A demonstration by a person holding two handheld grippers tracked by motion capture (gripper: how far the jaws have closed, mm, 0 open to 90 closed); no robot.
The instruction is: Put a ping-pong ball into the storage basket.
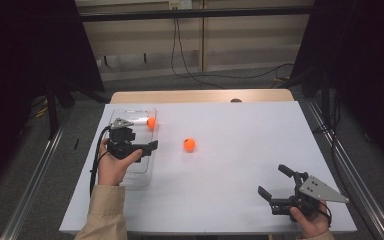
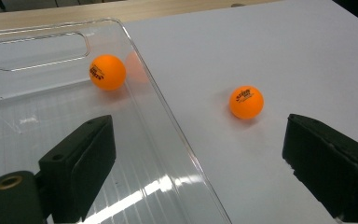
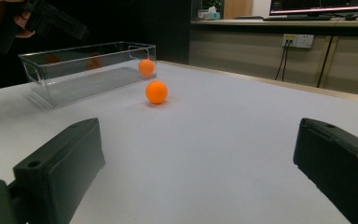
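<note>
A clear plastic bin (image 1: 130,108) stands on the left of the white table (image 1: 240,150). One orange ball (image 1: 151,122) lies inside it at its far right corner. A second orange ball (image 1: 189,144) rests on the bare table to the right of the bin. My left gripper (image 1: 142,140) hovers over the bin, open and empty, its jaws straddling the bin's right wall (image 2: 168,116). Ahead of it lie the ball in the bin (image 2: 107,72) and the loose ball (image 2: 246,102). My right gripper (image 1: 274,181) sits low at the near right, open and empty, facing the loose ball (image 3: 156,92) and the bin (image 3: 74,79).
A wooden strip (image 1: 200,96) runs along the table's far edge, with a small dark spot (image 1: 236,100) on it. Black curtains flank both sides. A cable (image 1: 190,75) trails on the floor behind. Wide white tabletop lies between the two grippers.
</note>
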